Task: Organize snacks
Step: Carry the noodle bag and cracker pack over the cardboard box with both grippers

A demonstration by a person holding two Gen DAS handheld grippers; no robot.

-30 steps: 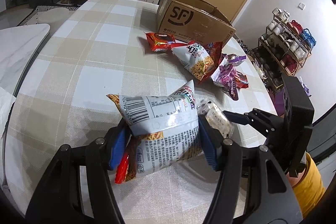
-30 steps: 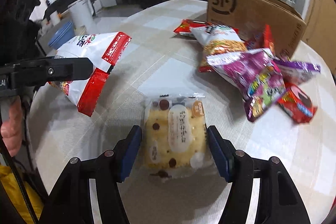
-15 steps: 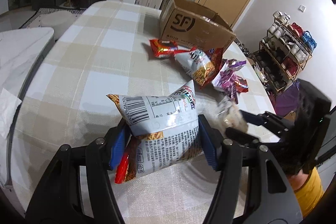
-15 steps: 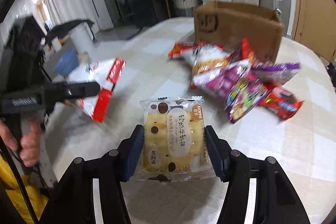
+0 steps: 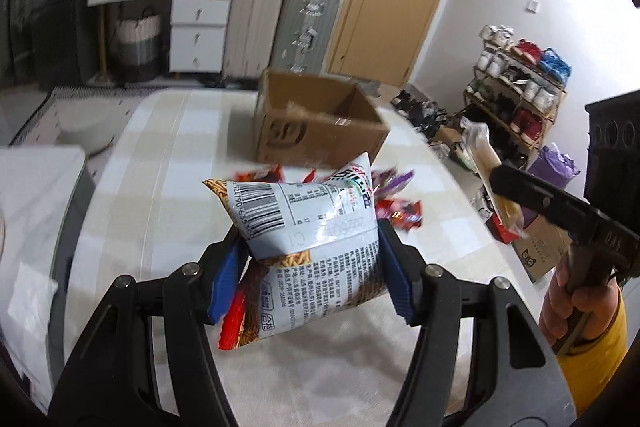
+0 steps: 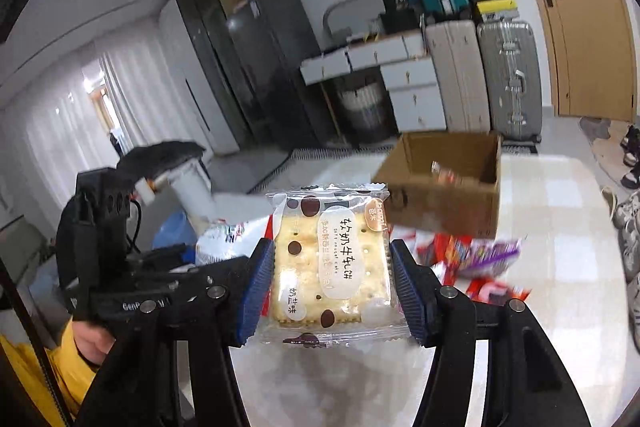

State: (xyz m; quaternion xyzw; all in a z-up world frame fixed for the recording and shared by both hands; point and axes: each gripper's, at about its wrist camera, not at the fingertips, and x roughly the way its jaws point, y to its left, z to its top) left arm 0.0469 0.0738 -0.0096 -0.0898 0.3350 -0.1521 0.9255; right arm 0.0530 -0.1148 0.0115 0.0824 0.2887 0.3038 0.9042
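The left gripper (image 5: 310, 267) holds a white snack bag (image 5: 308, 243) between its blue pads (image 5: 394, 283), which press on both sides of the bag. The bag is off the table (image 5: 160, 195). The side toward the camera shows a black barcode with digits and a block of small printed text, too small to read. The lower part of the bag has a picture of thin fried sticks and a red edge.

The right gripper (image 6: 332, 279) closes on a clear packet of crackers (image 6: 330, 263), also lifted above the table. Its jaws have just been closing and now the pads touch the left and right edges of the packet. On the white label in the middle I read "软奶牛轧饼" and under it "Soft nougat cake"; a smaller label below says "奶盐味". A round copper badge at the upper right corner has a brand name, but I cannot read it surely.

Beyond the fingertips of both grippers stands an open cardboard box (image 5: 320, 131); its front logo is blurred here. Between the fingers and the box lie some more snack packets (image 6: 476, 259), red and purple, blurred. In the left view, to the right of the fingers, a hand (image 5: 576, 303) in a yellow sleeve (image 5: 592, 359) holds the other gripper's handle.
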